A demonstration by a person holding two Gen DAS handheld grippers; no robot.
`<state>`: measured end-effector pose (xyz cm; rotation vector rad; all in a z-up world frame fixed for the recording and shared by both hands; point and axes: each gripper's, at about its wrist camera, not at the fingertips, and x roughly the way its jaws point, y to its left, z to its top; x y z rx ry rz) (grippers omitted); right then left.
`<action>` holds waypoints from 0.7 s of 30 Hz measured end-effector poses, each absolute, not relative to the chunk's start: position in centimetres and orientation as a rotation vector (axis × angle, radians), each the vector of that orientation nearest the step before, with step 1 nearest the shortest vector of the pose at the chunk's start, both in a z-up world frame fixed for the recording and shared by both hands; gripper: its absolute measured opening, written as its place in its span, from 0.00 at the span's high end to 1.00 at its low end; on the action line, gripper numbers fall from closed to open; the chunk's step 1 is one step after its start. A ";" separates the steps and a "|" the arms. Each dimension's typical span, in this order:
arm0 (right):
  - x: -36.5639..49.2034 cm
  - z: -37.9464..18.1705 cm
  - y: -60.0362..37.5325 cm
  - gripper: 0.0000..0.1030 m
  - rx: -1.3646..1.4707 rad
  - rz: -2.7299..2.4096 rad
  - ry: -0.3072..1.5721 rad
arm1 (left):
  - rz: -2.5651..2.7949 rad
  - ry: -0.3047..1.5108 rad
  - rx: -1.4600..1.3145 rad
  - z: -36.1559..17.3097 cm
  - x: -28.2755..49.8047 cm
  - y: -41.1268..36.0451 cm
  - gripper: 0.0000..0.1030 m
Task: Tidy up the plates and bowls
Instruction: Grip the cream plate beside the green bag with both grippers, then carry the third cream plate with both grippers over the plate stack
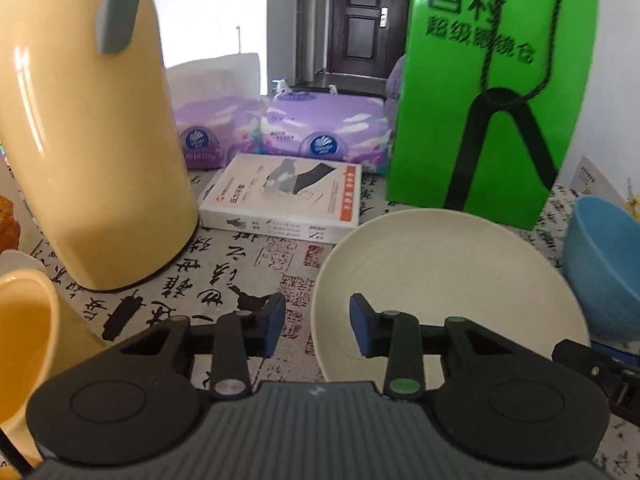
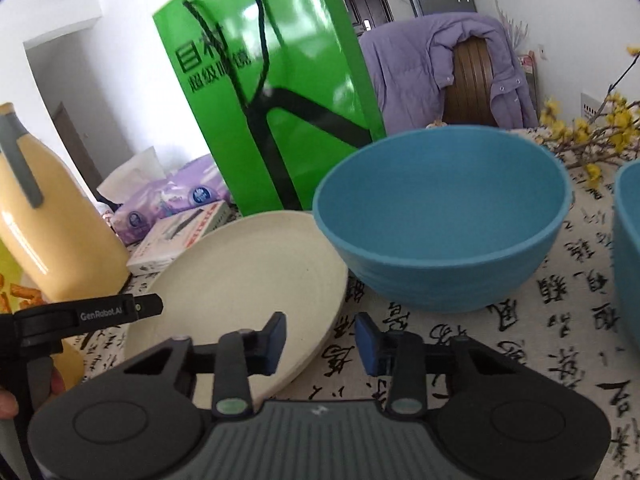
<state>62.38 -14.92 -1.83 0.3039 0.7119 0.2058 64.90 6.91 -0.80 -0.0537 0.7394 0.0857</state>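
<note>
Left wrist view: the left hand-held gripper (image 1: 318, 326) hangs low over the bench (image 1: 224, 280), which is covered by a cloth printed with black calligraphy. Its blue pads stand partly apart; the near left rim of the cream plate (image 1: 448, 292) lies in the gap between them, and neither pad presses on it. Whether a pad grazes the rim cannot be told. The plate lies flat on the bench. A blue bowl (image 1: 604, 268) stands just beside the plate, at its right edge. Behind the plate stands a green bag (image 1: 492, 92), upright. A white box (image 1: 280, 204) lies flat left of the bag, with purple tissue packs (image 1: 324, 132) behind it. A yellow jug (image 1: 88, 140) stands at the left, and a yellow cup (image 1: 24, 344) sits near the lower left corner.

Right wrist view: the right hand-held gripper (image 2: 320, 344) points toward the gap between plate (image 2: 240, 280) and bowl (image 2: 440, 220). Its pads stand partly apart and hold nothing; the left pad sits over the plate's right rim, the right pad over bare cloth. The bowl stands upright, its side close to the plate's far right rim. A 2nd blue bowl (image 2: 628, 248) is cut by the right edge. The left hand-held gripper (image 2: 148, 306) reaches over the plate's left side. A purple jacket (image 2: 432, 72) drapes a chair behind the bench.
</note>
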 end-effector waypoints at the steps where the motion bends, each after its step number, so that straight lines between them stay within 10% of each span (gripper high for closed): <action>1: 62.6 -2.1 -14.8 0.70 0.307 0.205 0.716 | 0.089 0.746 -0.055 -1.1 65.1 7.0 0.71; 4: 62.8 -2.3 -14.7 0.80 0.306 0.209 0.711 | 0.059 0.742 -0.059 -1.3 65.2 6.9 0.86; 21: 58.7 1.2 -15.2 0.85 0.287 0.218 0.685 | 0.060 0.709 -0.090 3.5 58.9 7.0 0.90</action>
